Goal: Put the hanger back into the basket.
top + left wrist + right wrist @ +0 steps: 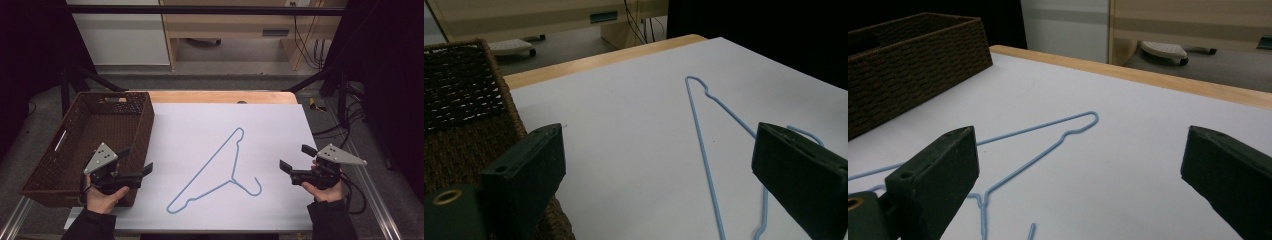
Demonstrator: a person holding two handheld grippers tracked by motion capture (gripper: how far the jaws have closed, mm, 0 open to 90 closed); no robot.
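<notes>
A light blue wire hanger point(232, 178) lies flat on the white sheet point(195, 120), its hook toward the near right. The left gripper point(136, 160) is held in a hand at the sheet's left edge, beside the basket, open and empty. In the left gripper view its jaws stand wide apart, with the left gripper point(659, 150) aimed over the hanger point(697, 125). The right gripper point(295, 157) is held near the sheet's right edge, open, pointing left at the hanger. In the right gripper view the right gripper point(1080, 150) is empty, the hanger point(1033, 129) lying beyond it.
An empty brown wicker basket point(145, 125) stands at the left of the table, its wall point(464, 100) close to the left gripper; it also appears as the basket point(913, 50) in the right gripper view. A wooden table edge point(220, 96) shows behind the sheet.
</notes>
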